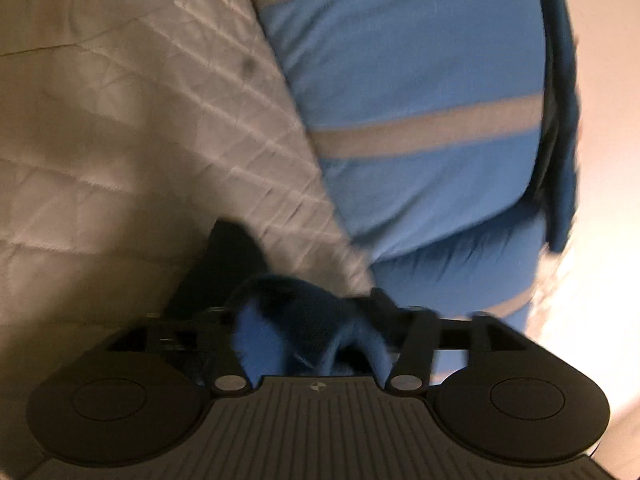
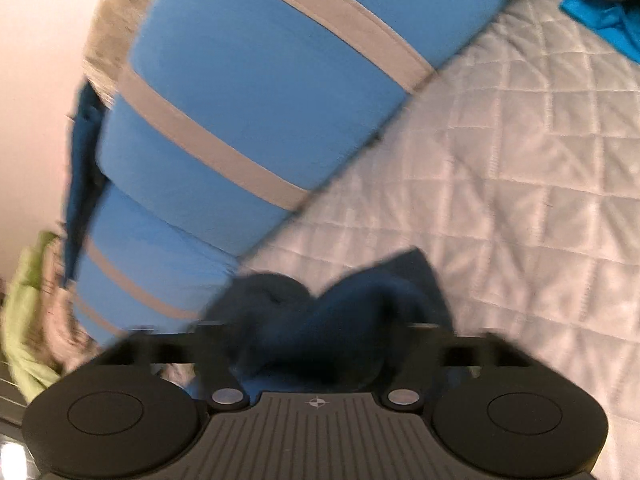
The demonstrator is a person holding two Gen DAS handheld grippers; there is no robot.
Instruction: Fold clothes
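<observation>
A blue garment with grey stripes [image 1: 412, 80] hangs stretched above the white quilted bed [image 1: 140, 140]; its dark blue edge is bunched at both grippers. My left gripper [image 1: 308, 312] is shut on that dark blue edge, cloth bulging between the fingers. The same striped garment [image 2: 248, 92] slants across the right wrist view, over the quilted bed [image 2: 500, 200]. My right gripper [image 2: 320, 312] is shut on a dark blue bunch of it. Both views are blurred by motion, and the fingertips are hidden by cloth.
A bright blue cloth [image 2: 600, 20] lies on the quilt at the far right. A green cloth [image 2: 28, 312] sits low at the left past the bed's edge. A pale wall [image 2: 40, 80] is behind the garment.
</observation>
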